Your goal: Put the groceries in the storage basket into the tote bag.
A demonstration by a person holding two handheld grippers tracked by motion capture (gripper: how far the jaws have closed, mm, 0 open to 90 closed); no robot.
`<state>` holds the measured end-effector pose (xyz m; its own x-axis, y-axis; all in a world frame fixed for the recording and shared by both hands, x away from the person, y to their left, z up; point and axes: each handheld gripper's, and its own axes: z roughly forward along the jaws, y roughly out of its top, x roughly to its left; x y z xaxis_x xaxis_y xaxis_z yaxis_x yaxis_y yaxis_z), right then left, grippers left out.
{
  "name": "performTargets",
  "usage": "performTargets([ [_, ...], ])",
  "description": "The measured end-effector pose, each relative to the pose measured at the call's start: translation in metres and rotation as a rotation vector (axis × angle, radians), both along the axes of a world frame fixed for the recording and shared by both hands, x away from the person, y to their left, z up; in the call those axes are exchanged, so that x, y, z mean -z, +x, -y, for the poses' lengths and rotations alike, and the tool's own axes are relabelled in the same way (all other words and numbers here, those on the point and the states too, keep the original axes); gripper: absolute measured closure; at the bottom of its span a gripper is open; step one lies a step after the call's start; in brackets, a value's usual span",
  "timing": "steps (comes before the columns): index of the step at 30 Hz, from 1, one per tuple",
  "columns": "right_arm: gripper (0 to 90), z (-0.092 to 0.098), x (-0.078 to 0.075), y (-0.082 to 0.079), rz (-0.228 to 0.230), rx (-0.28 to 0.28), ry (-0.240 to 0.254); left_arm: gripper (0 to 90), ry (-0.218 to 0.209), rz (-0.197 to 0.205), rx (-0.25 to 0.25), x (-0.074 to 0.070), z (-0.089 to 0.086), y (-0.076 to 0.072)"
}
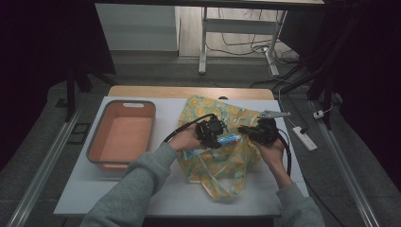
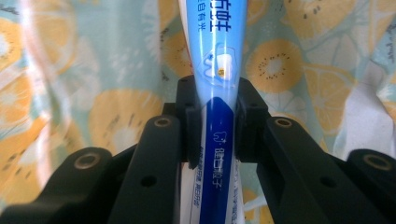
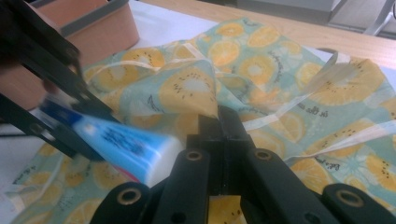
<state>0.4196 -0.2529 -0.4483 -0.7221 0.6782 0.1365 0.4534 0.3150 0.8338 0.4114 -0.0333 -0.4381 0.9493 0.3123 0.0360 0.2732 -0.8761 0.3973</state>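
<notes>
Carefully, with my left gripper point(image 2: 215, 135) clamped on the toothpaste tube point(image 2: 218, 93), I'd keep my right gripper point(image 3: 223, 123) pinching the bag point(image 3: 261, 70) fabric high so the mouth gapes.

Grey sweatshirt sleeves point(image 1: 137, 184); black claws, brass-ringed screw holes, black cables point(image 1: 182, 128).

A lab-like workroom: dark curtains point(image 1: 42, 42), loose floor cables point(image 1: 246, 45), a power strip point(image 1: 304, 137), metal rails point(image 1: 40, 168).
</notes>
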Motion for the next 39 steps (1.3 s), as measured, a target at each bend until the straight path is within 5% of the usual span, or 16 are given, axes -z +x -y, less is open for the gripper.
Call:
performTargets([
  [4, 89.0, -0.002, -0.002, -0.002, 0.009, -0.006, 0.004, 74.5, 0.011, 0.002, 0.000, 0.004, 0.011, 0.002],
  [17, 89.1, -0.003, -0.002, -0.003, -0.005, -0.020, 0.022, 73.9, -0.056, -0.026, -0.027, 0.017, 0.028, 0.014],
  [25, 89.1, -0.002, 0.001, -0.001, -0.015, -0.016, 0.017, 73.8, -0.023, -0.042, -0.015, 0.034, 0.036, 0.015],
  [34, 89.1, -0.004, 0.002, -0.001, -0.024, -0.021, 0.023, 73.7, -0.090, -0.010, -0.083, 0.033, 0.042, 0.017],
  [39, 89.1, -0.004, 0.003, 0.000, -0.029, -0.019, 0.024, 72.6, -0.070, -0.013, -0.082, 0.042, 0.048, 0.018],
])
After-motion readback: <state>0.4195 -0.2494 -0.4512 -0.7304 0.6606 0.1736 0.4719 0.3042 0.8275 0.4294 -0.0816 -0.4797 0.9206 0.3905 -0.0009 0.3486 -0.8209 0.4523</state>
